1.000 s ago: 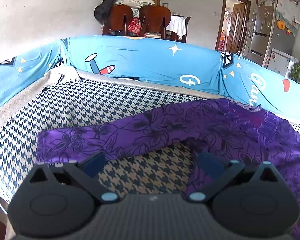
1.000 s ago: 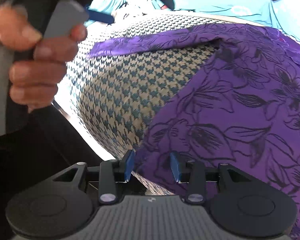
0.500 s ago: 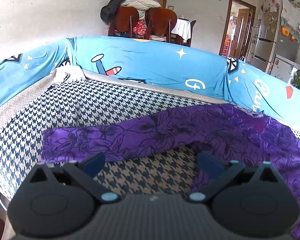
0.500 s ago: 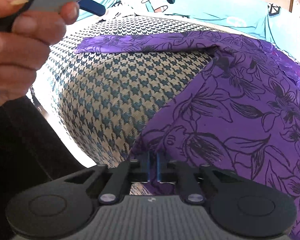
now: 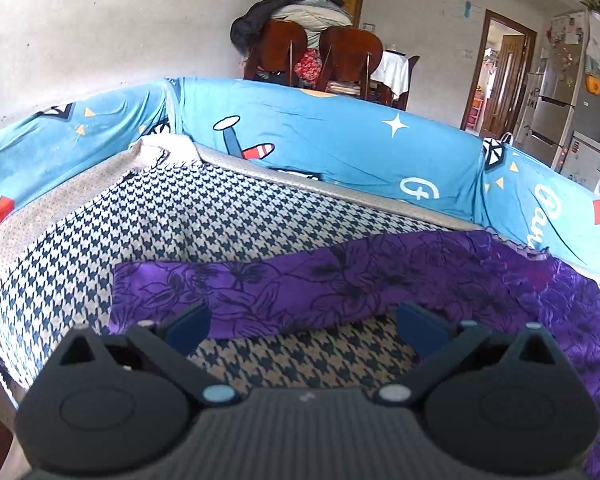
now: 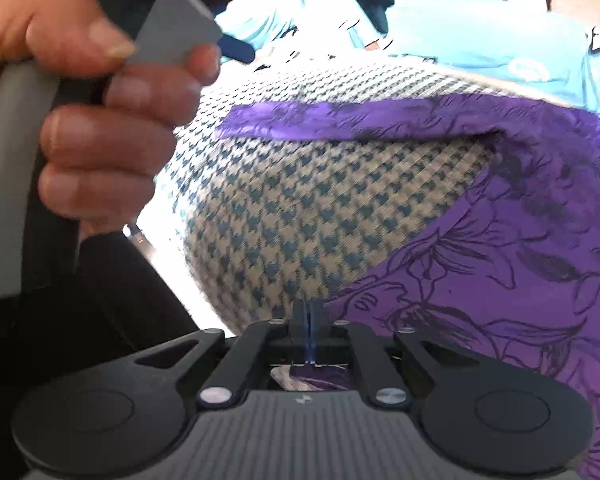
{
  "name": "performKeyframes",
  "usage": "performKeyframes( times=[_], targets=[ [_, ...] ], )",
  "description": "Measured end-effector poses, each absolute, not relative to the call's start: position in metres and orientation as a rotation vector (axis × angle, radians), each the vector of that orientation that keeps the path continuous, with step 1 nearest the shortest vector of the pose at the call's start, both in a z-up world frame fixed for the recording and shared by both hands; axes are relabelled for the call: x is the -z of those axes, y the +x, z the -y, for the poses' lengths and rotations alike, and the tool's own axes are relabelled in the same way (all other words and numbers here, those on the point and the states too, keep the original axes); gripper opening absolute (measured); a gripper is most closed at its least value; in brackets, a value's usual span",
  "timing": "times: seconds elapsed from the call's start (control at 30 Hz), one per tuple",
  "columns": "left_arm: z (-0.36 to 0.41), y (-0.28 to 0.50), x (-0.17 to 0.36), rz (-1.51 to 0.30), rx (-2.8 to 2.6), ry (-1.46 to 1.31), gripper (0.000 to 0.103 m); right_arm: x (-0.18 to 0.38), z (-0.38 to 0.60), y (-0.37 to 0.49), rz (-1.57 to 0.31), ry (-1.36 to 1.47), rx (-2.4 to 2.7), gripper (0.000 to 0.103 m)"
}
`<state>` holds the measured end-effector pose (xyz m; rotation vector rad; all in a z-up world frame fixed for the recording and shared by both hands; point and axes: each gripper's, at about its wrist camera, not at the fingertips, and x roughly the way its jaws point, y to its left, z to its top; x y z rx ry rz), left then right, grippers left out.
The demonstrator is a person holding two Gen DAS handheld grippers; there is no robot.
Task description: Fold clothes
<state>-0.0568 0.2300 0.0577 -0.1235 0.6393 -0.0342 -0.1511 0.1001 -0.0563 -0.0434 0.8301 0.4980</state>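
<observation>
Your right gripper (image 6: 309, 314) has its blue-padded jaws pressed together on the near edge of the purple floral-print garment (image 6: 480, 240), a scrap of the cloth showing just behind the pads. Your left gripper (image 5: 300, 320) hangs with its jaws spread wide and nothing between them, poised above the garment's long sleeve (image 5: 260, 292), which stretches leftward across the blue-and-cream houndstooth sofa cover (image 5: 220, 220). You have the rest of the garment spread flat to the right on that same cover. In the right wrist view, your left hand (image 6: 100, 120) wraps the grey handle (image 6: 172, 36) of the other tool. Beyond the garment, light-blue cartoon-print cushions (image 5: 340, 140) line the sofa's back, with brown wooden chairs (image 5: 320, 56) behind them against the wall.
</observation>
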Motion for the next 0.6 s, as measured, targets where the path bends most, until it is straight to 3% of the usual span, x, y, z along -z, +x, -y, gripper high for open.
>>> performKeyframes(
  times=[0.6],
  targets=[
    [-0.128, -0.035, -0.024, -0.707, 0.206, 0.010, 0.103, 0.040, 0.017, -0.163, -0.839, 0.165, -0.212, 0.010]
  ],
)
